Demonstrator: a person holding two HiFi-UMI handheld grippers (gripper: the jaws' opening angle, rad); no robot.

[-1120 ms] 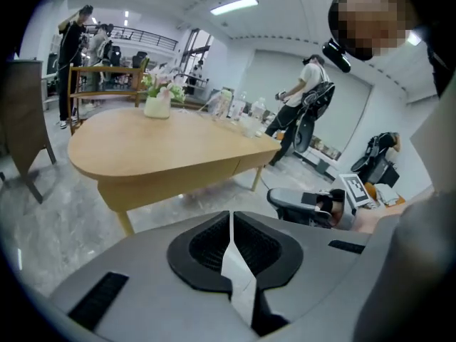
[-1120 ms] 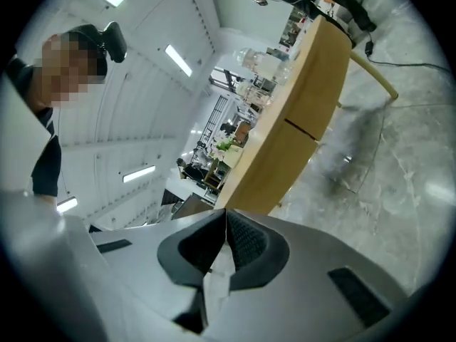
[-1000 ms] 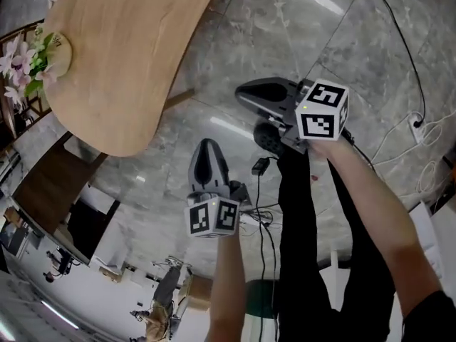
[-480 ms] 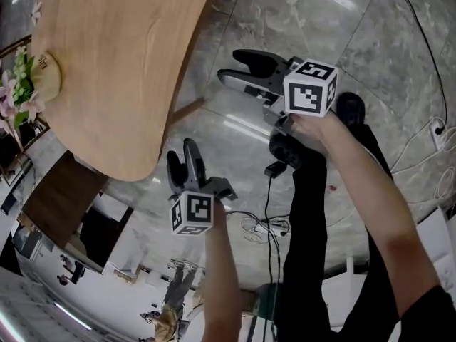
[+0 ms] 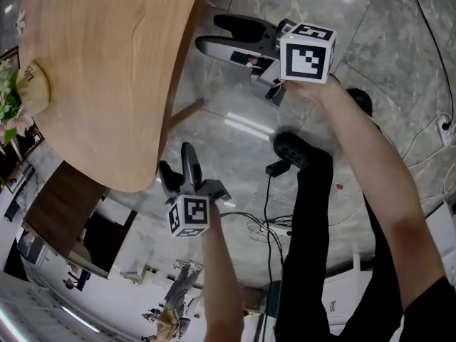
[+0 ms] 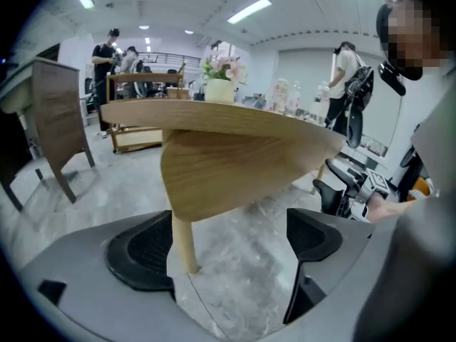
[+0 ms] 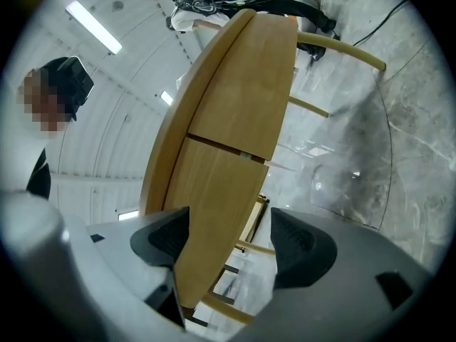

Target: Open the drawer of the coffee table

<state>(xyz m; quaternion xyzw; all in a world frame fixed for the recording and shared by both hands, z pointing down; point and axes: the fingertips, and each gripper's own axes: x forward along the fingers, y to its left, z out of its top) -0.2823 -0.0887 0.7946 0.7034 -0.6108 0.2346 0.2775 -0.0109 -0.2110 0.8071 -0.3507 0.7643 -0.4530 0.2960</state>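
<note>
Table (image 5: 107,70) beside right gripper (image 5: 208,33); jaws just opened, empty

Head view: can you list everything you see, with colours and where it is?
coffee table: one, light wood, upper left
flowers: one pot, pink, on the table's left edge
cabinet: one, dark brown, lower left
floor: one, grey marble, all around
cables: several, black and white, on the floor
shoes: two, black, centre right
left gripper: one, grey, by the table's edge; jaws have just been opening, nothing between them
right gripper: one, grey, top centre; jaws have just been opening, nothing between them
</note>
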